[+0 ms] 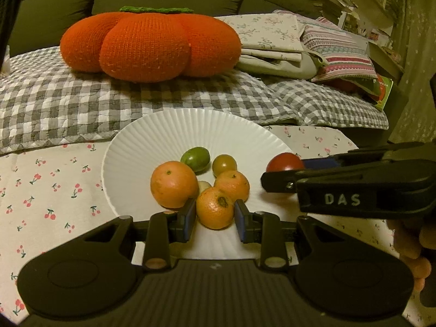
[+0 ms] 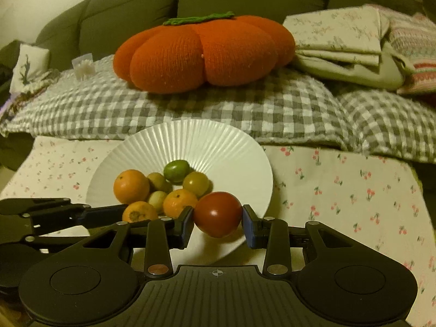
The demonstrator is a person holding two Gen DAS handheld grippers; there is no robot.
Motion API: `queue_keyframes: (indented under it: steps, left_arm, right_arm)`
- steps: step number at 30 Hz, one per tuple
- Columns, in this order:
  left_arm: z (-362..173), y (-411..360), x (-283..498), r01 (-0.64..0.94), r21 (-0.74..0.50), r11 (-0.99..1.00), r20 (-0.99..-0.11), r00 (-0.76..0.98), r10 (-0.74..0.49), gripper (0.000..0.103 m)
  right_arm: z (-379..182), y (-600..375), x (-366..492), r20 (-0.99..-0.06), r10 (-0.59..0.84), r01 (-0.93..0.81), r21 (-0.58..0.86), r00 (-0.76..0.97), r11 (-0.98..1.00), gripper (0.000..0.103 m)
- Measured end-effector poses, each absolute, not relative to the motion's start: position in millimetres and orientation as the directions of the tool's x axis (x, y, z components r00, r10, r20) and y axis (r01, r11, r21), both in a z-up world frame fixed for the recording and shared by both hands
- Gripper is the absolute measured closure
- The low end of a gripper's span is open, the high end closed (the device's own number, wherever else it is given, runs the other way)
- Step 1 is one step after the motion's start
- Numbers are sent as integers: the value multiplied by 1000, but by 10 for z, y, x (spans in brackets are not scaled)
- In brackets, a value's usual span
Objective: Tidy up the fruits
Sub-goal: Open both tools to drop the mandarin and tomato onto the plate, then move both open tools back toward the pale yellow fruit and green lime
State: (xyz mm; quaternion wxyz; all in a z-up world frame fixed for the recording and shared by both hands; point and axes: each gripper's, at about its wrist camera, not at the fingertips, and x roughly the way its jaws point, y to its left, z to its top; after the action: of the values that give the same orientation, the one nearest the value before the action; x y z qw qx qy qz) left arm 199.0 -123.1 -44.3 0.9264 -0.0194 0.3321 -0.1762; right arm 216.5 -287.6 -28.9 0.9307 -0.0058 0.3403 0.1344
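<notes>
Both grippers reach low over the near rim of the white plate (image 2: 245, 163). The left gripper (image 1: 215, 215) is clamped on an orange (image 1: 215, 207) lying among the piled fruit. The right gripper (image 2: 218, 219) grips a red tomato (image 2: 218, 214) between its pads, raised above the plate's right edge.

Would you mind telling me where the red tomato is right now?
The red tomato sits between the right gripper's fingers in the right wrist view, over the near right rim of the white plate, just right of the nearest orange.
</notes>
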Motion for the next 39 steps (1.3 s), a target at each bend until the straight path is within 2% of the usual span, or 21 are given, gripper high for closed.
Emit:
queue_keyframes:
  steps: [10,13,14,15,16,22,26,31,39]
  left_arm:
    - [-420,-1222,1961,308,-146,940,-602,726,-331,72]
    - [-376,-1181,1922,303,-154,940,-591,735,-334,64]
    - [-362,-1168,1908,299,-159,941,-589,736,-333,63]
    - [-348,-1153,1891,297,-164,941,-590,735,-335,63]
    - [-336,-1145,1881,295,-166,941,-592,733,-334,63]
    - [-242,-1055,1754,265,-171,949,-601,735,-314,61]
    - [-163,-968,1644,247,-155,956,-598,747,-290,53]
    - [-70,-799,1525,218,-164,962,-596,756,-273,53]
    - [-22,-604,1314,182,-162,970,-615,750,-243,52]
  right_arm:
    - [-386,-2783,2281,-634,249,-277,57,732,959,66]
    - [-385,-2827,2290,-620,253,-255,87,742,963,65]
    - [-385,-2843,2293,-621,262,-252,106,738,962,61]
    - [-378,-2858,2288,-617,267,-247,120,740,961,51]
    - [-362,-2864,2270,-607,263,-239,122,750,963,48]
    - [-234,-2913,2177,-580,265,-209,164,771,964,47]
    - [-157,-2962,2071,-571,271,-189,201,775,961,47]
    - [-64,-3011,1922,-565,290,-165,261,773,951,44]
    - [-14,-3075,1722,-574,292,-139,296,765,945,44]
